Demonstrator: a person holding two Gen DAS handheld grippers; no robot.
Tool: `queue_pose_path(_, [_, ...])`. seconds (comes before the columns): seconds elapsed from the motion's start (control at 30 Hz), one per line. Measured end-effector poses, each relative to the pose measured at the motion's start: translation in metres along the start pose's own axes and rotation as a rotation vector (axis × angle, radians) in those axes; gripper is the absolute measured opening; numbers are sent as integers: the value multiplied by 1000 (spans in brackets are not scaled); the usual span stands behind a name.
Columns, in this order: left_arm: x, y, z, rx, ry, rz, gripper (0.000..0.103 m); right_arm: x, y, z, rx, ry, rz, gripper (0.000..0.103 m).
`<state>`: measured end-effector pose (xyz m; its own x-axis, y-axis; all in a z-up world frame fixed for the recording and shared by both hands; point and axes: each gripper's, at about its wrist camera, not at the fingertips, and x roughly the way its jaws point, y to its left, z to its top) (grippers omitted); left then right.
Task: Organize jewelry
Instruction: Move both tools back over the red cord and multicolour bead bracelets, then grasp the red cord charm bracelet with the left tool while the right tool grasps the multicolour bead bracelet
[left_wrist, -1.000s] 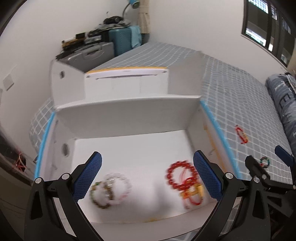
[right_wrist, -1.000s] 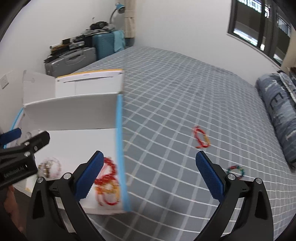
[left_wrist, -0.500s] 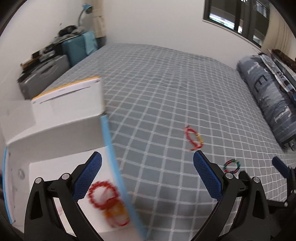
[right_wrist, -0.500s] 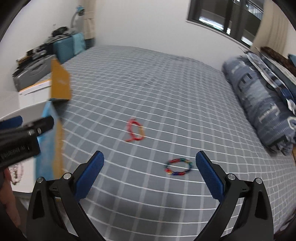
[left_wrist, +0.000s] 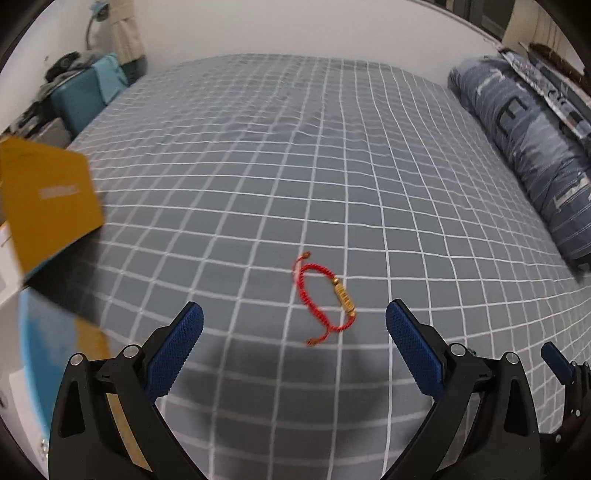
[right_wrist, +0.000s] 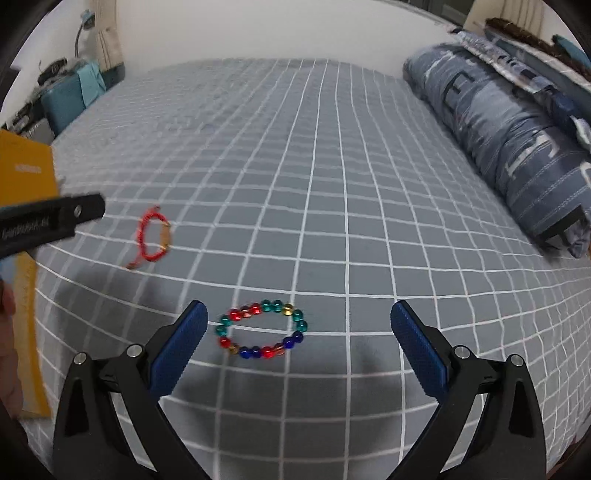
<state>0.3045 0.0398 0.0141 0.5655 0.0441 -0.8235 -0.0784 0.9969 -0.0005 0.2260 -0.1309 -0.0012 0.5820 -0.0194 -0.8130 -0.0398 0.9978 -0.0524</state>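
On the bed (left_wrist: 332, 147), each wide-open gripper (left_wrist: 293, 321) hovers at six o'clock of a bracelet (left_wrist: 325, 295), ready to grab.

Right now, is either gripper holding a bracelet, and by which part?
Nothing is held. The left gripper is open over the red cord bracelet; the right gripper is open around the beaded bracelet.

Home bedroom: checked bedspread (left_wrist: 258, 166), folded blue duvet (right_wrist: 498, 122), suitcases (left_wrist: 88, 88) by wall
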Motion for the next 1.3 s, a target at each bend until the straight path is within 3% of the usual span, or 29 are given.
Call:
queue_pose_path(0.33, [74, -11, 4, -5, 76, 17, 97, 49, -4, -14, 2, 93, -14, 93])
queue_pose_path(0.9, [103, -12, -5, -10, 112, 3, 96, 61, -4, -10, 36, 133, 35, 56])
queue_pose_path(1.07, [103, -10, -4, -1, 109, 15, 84, 59, 2, -8, 28, 118, 29, 40])
queue_pose_path(1.13, [100, -12, -4, 5, 104, 20, 72, 60, 3, -8, 23, 119, 33, 35])
queue_pose_path(1.3, [97, -10, -5, 4, 99, 8, 54, 60, 5, -7, 17, 117, 29, 23])
